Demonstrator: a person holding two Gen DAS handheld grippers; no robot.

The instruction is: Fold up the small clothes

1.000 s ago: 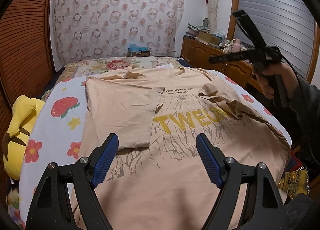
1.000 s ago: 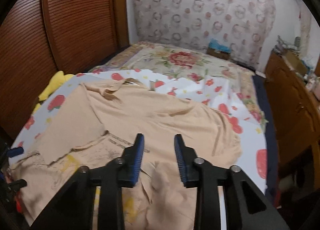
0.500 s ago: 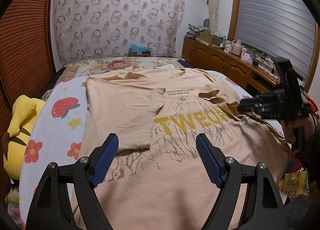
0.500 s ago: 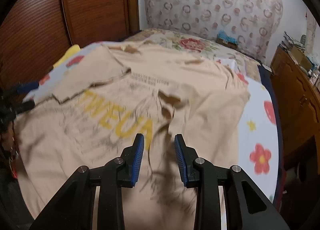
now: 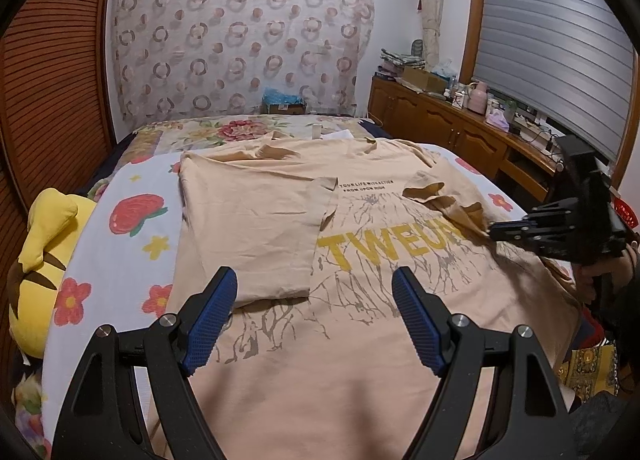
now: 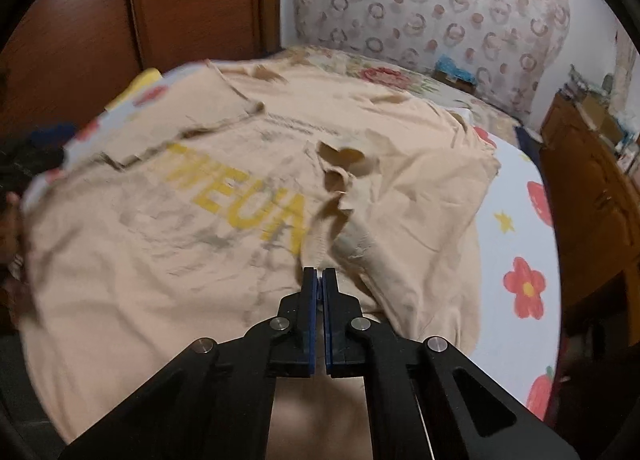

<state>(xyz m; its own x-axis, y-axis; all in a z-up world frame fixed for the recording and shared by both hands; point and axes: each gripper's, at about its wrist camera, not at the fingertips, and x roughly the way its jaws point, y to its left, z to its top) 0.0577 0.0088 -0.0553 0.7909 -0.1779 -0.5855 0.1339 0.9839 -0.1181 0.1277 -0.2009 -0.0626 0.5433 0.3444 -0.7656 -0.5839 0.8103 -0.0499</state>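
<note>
A beige T-shirt (image 5: 360, 340) with yellow lettering lies spread on the bed, its left side folded in over the chest (image 5: 248, 220). My left gripper (image 5: 314, 312) hovers open above the shirt's lower part, with nothing between its blue pads. The right sleeve (image 5: 440, 196) lies crumpled over the print. My right gripper (image 5: 494, 231) reaches in from the right edge with its tip at that sleeve. In the right wrist view the right gripper (image 6: 319, 274) has its jaws together, pinching the sleeve's hem (image 6: 344, 220), which rises in a fold to the tips.
A flower-print sheet (image 5: 120, 244) covers the bed. A yellow plush toy (image 5: 36, 260) lies at its left edge beside brown slatted doors (image 5: 48, 80). A wooden cabinet (image 5: 440, 128) with clutter runs along the right. A person's hand (image 5: 596, 280) holds the right gripper.
The right gripper came down from the air at the right onto the crumpled sleeve, and its jaws went from apart to shut. The left gripper has not moved.
</note>
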